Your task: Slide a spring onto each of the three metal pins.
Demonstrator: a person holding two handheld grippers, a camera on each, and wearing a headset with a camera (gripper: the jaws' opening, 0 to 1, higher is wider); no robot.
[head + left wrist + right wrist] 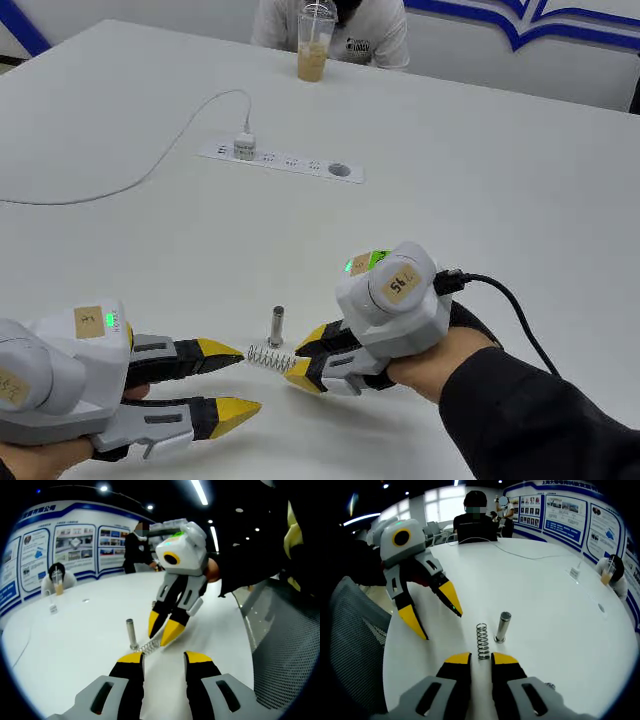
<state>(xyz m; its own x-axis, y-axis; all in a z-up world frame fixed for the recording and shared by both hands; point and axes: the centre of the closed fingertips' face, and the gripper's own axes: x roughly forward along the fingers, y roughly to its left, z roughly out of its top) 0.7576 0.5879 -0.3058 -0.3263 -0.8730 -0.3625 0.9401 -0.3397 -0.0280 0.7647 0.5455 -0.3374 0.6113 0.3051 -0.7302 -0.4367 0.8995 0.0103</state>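
A short metal pin [276,325] [131,634] [502,626] stands upright on the white table [450,200]. Just in front of it a small steel spring [270,358] [149,645] [482,640] lies level. My right gripper [293,362] [160,639] [481,657] is shut on the spring's right end. The spring's free end points at my left gripper [250,380] [164,657] [440,624], which is open, its yellow tips apart; the upper tip is close to the spring's free end.
A white power strip [280,160] with a plugged-in charger and cable lies mid-table. A cup of drink [313,45] stands at the far edge before a seated person. A black cable [510,305] trails from my right gripper. A mesh chair [285,645] is beside the table.
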